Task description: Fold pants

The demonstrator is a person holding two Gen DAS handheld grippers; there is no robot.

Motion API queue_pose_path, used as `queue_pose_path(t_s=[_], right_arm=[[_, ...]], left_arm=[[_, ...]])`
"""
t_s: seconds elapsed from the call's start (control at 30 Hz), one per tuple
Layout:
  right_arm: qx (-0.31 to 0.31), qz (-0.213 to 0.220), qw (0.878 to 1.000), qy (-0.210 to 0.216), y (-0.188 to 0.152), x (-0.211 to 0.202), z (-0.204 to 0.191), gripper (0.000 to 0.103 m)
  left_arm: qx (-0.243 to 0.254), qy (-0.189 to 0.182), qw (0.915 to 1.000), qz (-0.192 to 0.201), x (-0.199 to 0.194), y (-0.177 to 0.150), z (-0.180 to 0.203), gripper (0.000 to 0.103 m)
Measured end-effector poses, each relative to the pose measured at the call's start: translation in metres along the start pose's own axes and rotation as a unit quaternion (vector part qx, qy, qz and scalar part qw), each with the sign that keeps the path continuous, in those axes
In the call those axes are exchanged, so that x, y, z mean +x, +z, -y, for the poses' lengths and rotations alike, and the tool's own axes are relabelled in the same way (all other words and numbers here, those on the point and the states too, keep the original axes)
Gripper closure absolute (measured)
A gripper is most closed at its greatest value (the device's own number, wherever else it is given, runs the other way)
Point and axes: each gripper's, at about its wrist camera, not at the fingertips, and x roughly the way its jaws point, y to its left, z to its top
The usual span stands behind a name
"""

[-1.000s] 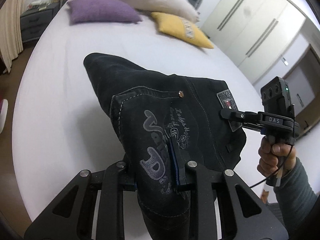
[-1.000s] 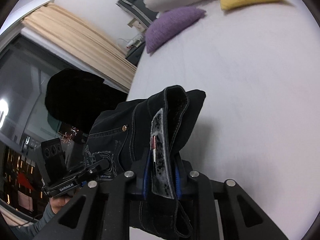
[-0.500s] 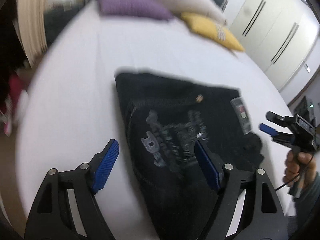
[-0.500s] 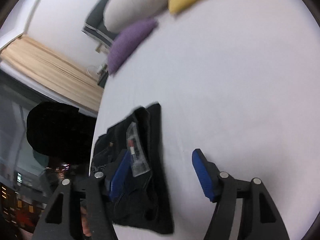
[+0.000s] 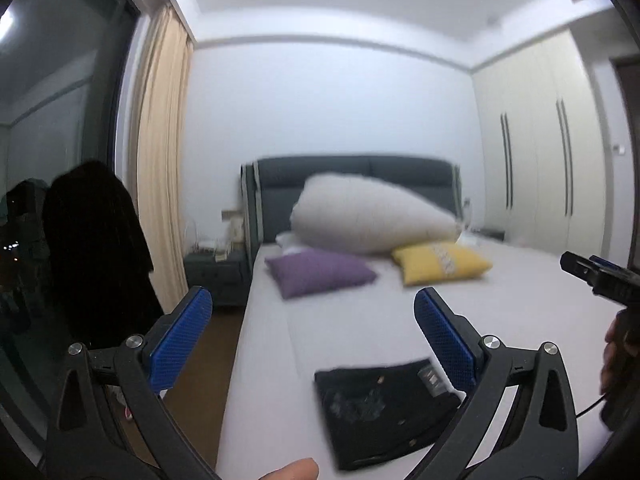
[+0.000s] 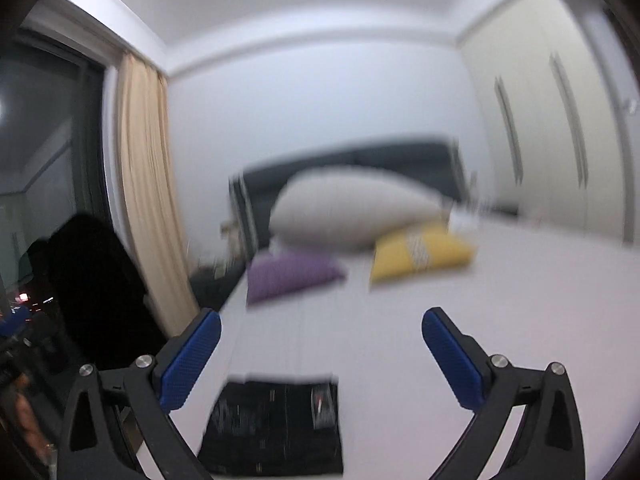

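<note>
The dark folded pants lie flat on the white bed, near its front edge; in the right wrist view the pants show blurred at the bottom. My left gripper is raised above and behind them, its jaws opening wide with nothing between the blue pads. My right gripper is likewise lifted off the pants, jaws opening wide and empty. The right gripper's tip also shows at the right edge of the left wrist view, held by a hand.
A purple cushion, a yellow cushion and a large white pillow lie at the dark headboard. A beige curtain and a window are on the left, wardrobes on the right. A fingertip shows at the bottom.
Both grippers let go of the pants, opened wide, rose and tipped up toward level. The pants now lie flat on the bed below them.
</note>
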Motion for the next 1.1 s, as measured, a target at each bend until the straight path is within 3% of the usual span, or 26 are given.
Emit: queue_pose_path(t_s=[0.17,0.27,0.37,0.5,0.63,0.73,0.9,1.1], right_arm=[[-0.014,0.1,0.995,-0.02,0.048,-0.059,-0.028,0.0],[-0.011,0.117,0.993,-0.001,0.058,-0.084,-0.037,0.0],[-0.013,0.107,0.994,0.008,0.061,-0.094,-0.044,0.0],[-0.016,0.049,0.999,-0.01,0.05,-0.087,-0.057,0.0],[-0.029,-0.062,0.996,-0.056,0.018,-0.055,-0.065,0.0],[-0.02,-0.133,0.989,-0.059,-0.01,-0.039,-0.066,0.0],[-0.018,-0.203,0.977,-0.067,-0.045,-0.02,-0.069,0.0],[-0.032,-0.232,0.97,-0.066,-0.061,-0.015,-0.077,0.0]], left_arm=[[-0.009,0.036,0.9986,-0.038,-0.027,0.049,-0.007,0.0],[0.02,0.022,0.9989,-0.037,-0.042,0.055,-0.002,0.0],[0.032,0.066,0.9947,-0.072,-0.04,0.044,0.002,0.0],[-0.004,0.069,0.9841,-0.164,-0.021,0.014,0.001,0.0],[-0.012,0.056,0.9676,-0.246,0.002,-0.031,0.011,0.0],[-0.033,0.04,0.9545,-0.294,0.017,-0.06,0.013,0.0],[-0.035,0.035,0.9473,-0.316,0.033,-0.093,0.021,0.0],[-0.04,0.031,0.9432,-0.328,0.047,-0.118,0.025,0.0]])
